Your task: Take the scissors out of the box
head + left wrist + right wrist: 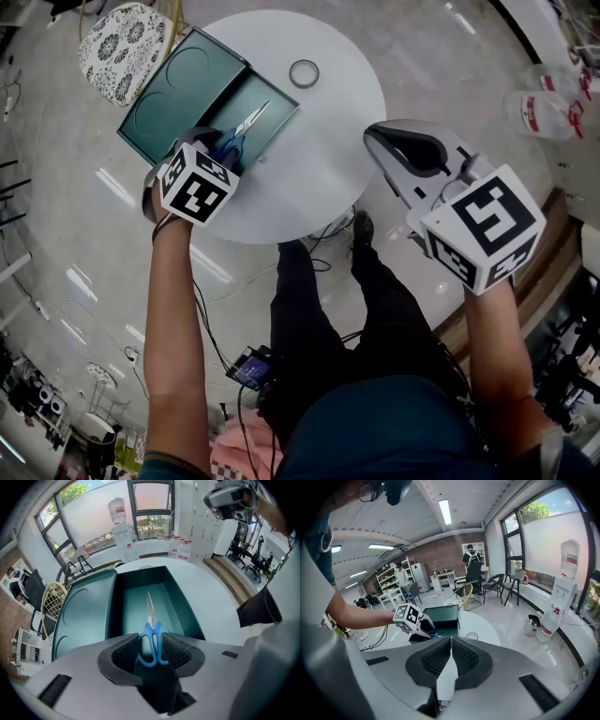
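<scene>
Scissors (247, 126) with blue handles lie in the tray of an open green box (246, 97) on the round white table (328, 159). My left gripper (219, 150) points steeply down into the tray. In the left gripper view the left gripper (151, 639) is open, with the blue handles of the scissors (150, 611) between its pads and the blades pointing away over the box (133, 599) floor. My right gripper (373, 137) hangs off the table's right side, apart from the box. The right gripper (451, 641) is shut on nothing.
The box lid (173, 94) lies flat to the left of the tray. A small tape ring (304, 73) sits on the table behind the box. A chair with a patterned cushion (127, 47) stands at the far left. Water bottles (548, 108) stand on the floor at right.
</scene>
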Available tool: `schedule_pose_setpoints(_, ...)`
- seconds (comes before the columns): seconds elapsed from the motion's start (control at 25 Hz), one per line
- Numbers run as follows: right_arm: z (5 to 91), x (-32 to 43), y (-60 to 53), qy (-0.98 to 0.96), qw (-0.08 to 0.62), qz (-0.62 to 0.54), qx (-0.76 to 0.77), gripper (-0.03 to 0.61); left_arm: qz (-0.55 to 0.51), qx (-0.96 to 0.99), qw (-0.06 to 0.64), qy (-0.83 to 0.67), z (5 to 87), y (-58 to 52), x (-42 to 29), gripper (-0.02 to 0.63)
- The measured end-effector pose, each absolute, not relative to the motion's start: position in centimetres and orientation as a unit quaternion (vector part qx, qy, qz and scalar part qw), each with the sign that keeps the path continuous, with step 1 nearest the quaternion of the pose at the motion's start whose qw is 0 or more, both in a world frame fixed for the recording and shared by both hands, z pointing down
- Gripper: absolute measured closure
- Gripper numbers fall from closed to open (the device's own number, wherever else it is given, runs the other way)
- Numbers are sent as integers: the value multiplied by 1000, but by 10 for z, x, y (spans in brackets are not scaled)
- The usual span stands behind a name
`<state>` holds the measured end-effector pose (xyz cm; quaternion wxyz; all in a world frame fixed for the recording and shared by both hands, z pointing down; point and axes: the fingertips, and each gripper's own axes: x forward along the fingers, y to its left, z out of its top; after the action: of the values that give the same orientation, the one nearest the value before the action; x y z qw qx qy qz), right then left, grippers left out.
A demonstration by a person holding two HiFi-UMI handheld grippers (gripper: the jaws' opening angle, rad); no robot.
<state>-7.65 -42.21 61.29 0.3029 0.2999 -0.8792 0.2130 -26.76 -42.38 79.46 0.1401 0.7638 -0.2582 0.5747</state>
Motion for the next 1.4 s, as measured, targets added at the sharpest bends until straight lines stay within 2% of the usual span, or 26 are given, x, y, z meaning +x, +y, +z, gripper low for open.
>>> schedule_pose_setpoints(0.44,627,-68,-421,-877,299,223,303,539,645,720,106,-234,813,-417,-264,449)
schedule_pose_setpoints(0.64,630,-69,-422,-877,298,226,301,538,653,713,112,-231,821,-417,-266,482)
schedule_pose_setpoints(0.76,633,-68,-422,-877,298,227,302,540,646,715,128,-232,823,-415,-265,493)
schedule_pose_setpoints(1.0,631,-69,-421,-878,294,227,303,538,604,731,204,-242,824,-413,-264,508)
schedule_pose_setpoints(1.4,596,-62,-415,-883,289,206,307,540,563,745,204,-295,799,-405,-255,512)
